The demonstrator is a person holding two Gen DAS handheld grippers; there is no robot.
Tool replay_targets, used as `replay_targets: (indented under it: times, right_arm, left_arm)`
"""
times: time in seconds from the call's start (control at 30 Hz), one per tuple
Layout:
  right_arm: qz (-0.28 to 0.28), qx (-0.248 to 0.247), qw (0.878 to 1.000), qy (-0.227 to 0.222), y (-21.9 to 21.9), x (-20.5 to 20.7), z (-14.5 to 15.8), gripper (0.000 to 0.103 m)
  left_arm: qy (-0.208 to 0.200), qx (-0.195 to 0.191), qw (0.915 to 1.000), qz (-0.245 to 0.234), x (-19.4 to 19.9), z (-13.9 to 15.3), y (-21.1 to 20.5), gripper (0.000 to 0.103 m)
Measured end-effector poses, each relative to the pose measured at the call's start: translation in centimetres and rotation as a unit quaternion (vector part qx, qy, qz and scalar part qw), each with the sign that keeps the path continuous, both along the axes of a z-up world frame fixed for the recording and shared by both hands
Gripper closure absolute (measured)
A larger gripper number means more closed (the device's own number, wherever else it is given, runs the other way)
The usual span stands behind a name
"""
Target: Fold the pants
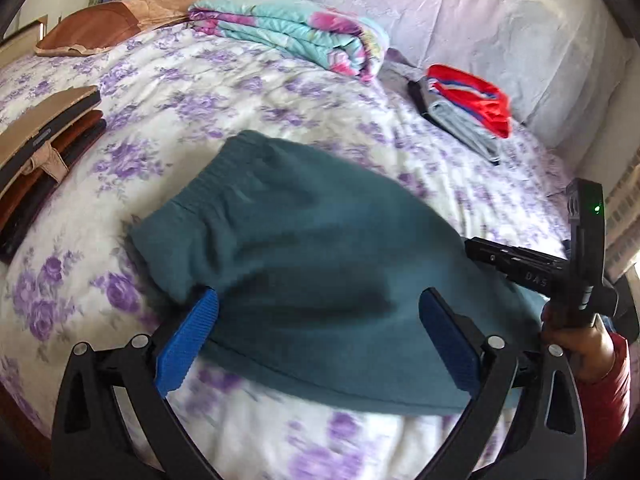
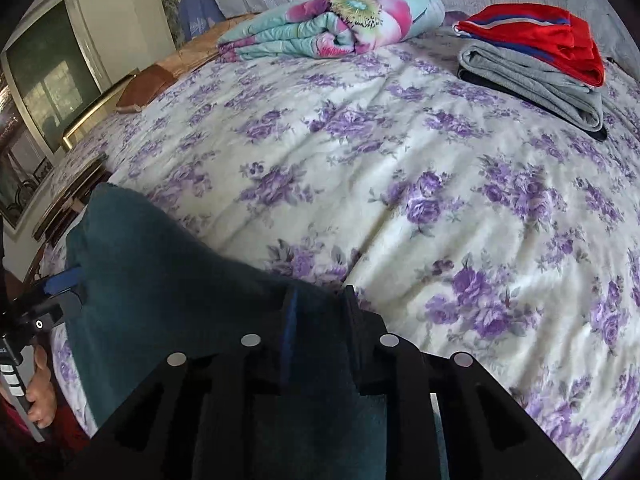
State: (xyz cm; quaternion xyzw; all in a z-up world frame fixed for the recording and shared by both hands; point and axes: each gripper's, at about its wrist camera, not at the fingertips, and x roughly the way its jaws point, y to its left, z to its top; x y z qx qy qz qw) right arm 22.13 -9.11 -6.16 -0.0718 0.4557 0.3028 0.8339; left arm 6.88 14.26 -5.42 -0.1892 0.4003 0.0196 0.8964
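Teal fleece pants (image 1: 304,248) lie folded on the purple-flowered bedspread (image 1: 168,92), long axis left to right, between the spread-open left gripper (image 1: 320,336) pads and the right gripper (image 2: 320,312), clamped on their right edge.

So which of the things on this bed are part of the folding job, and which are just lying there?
Part of the job:
- teal pants
- left gripper, jaws open
- right gripper, closed on the pants

Just lying about:
- rolled floral quilt
- stack of folded clothes, red on top
- brown cushion
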Motion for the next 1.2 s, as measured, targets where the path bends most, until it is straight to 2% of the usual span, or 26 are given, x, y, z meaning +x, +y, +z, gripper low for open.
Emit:
replay_targets:
  times: [0.07,0.17,0.23,0.27,0.37,0.47,0.5,0.57,0.67,0.73,0.8,0.87,1.03,1.2]
  right_arm:
    - [-0.017,0.03,0.999,0.014,-0.9,0.4,1.0,0.078]
    - [-0.033,0.06,0.997,-0.028,-3.3,-1.4,4.0,0.075]
    - [-0.036,0.067,0.996,-0.044,-5.2,-3.5,5.3,0.067]
    - [-0.039,0.067,0.996,-0.047,-6.1,-4.5,5.5,0.058]
    - [-0.041,0.056,0.996,-0.049,-8.0,-7.3,4.8,0.046]
    - [-0.045,0.024,0.998,-0.023,-8.6,-8.1,1.8,0.038]
    - [-0.042,0.02,0.999,-0.01,-8.6,-7.8,0.3,0.037]
    - [-0.05,0.026,0.998,-0.024,-8.8,-8.2,0.8,0.037]
    - [-0.058,0.072,0.994,-0.052,-9.7,-10.1,3.1,0.036]
    - [-0.066,0.076,0.992,-0.077,-10.5,-11.9,4.2,0.034]
    - [-0.077,0.066,0.99,-0.101,-11.3,-13.7,4.5,0.027]
    - [-0.092,0.055,0.989,-0.106,-12.3,-14.7,4.0,0.026]
    - [-0.115,0.046,0.989,-0.075,-14.3,-14.8,0.8,0.026]
    - [-0.115,0.033,0.987,-0.104,-13.8,-15.7,1.0,0.025]
  left_arm:
    - [-0.001,0.026,0.9996,0.003,-0.4,0.0,-0.6,0.006]
    - [-0.02,0.025,0.9994,0.011,-1.6,0.6,-0.7,0.006]
    - [-0.029,0.02,0.9992,0.02,-2.4,1.2,-0.2,0.006]
    - [-0.029,0.024,0.9989,0.028,-2.4,1.3,0.1,0.006]
    - [-0.008,0.036,0.9979,0.053,-1.7,0.7,1.3,0.006]
    - [0.002,0.052,0.9967,0.063,-1.2,-0.5,1.8,0.005]
    - [0.0,0.075,0.9952,0.063,-1.1,-0.8,1.4,0.004]
    - [-0.002,0.097,0.9931,0.066,-1.0,-0.8,1.0,0.004]
    - [-0.002,0.088,0.9935,0.072,-1.3,-0.3,1.2,0.004]
    - [-0.009,0.078,0.9937,0.08,-1.9,0.3,1.3,0.004]
    - [-0.019,0.087,0.9928,0.079,-2.4,1.0,0.8,0.004]
    - [-0.03,0.1,0.9918,0.073,-2.7,1.5,-0.1,0.004]
    - [-0.047,0.118,0.9909,0.044,-2.6,2.6,-2.6,0.004]
    - [-0.004,0.142,0.9895,0.025,-0.4,0.3,-4.5,0.004]
